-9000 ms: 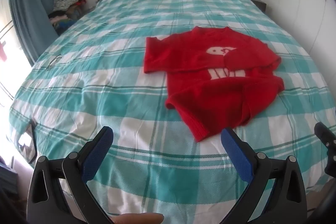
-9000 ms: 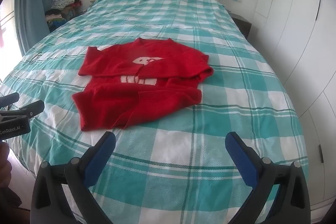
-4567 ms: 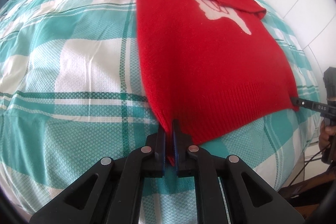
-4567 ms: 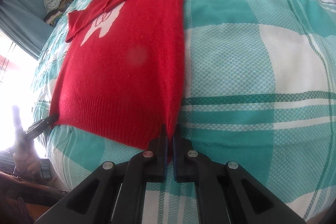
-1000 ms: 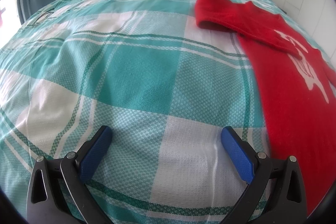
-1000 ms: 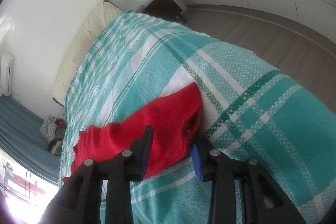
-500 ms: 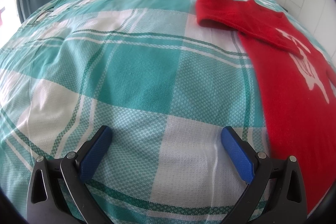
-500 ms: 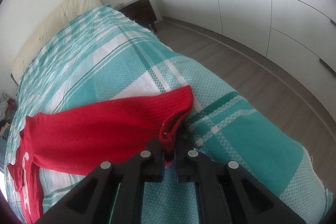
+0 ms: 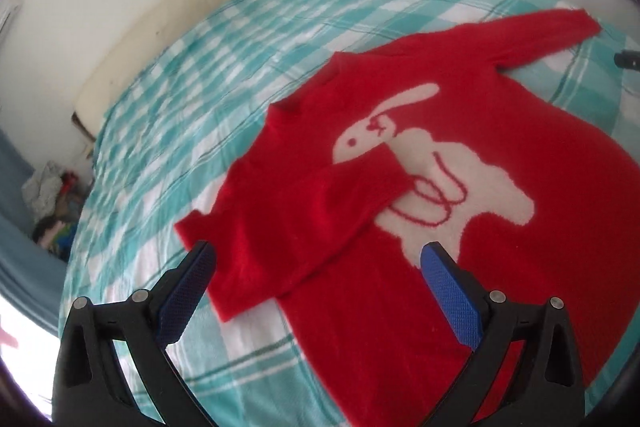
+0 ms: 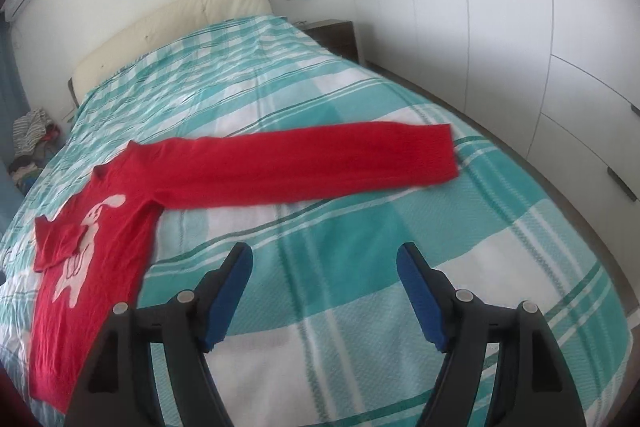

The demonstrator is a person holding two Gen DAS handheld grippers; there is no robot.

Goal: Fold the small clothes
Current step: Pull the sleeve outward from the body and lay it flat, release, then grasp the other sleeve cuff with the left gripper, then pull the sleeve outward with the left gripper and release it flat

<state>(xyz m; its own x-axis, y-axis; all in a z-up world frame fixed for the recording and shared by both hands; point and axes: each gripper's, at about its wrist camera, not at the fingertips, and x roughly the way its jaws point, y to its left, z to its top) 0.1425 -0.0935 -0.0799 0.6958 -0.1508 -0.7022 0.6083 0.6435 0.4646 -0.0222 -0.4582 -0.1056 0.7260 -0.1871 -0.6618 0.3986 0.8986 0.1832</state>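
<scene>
Spreading a red sweater (image 9: 460,163) flat on the checked bed (image 10: 360,235): right claw (image 10: 324,283) opening, empty, its sleeve laid out; left claw (image 9: 316,267) open above the folded-in sleeve, seemingly next

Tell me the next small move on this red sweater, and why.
Probably bring the left gripper down onto the cuff of the sleeve folded across the rabbit design and draw it outward flat. The other sleeve already lies straight on the bedspread, and the right gripper is opening with nothing between its fingers, so only this sleeve looks unspread.
</scene>
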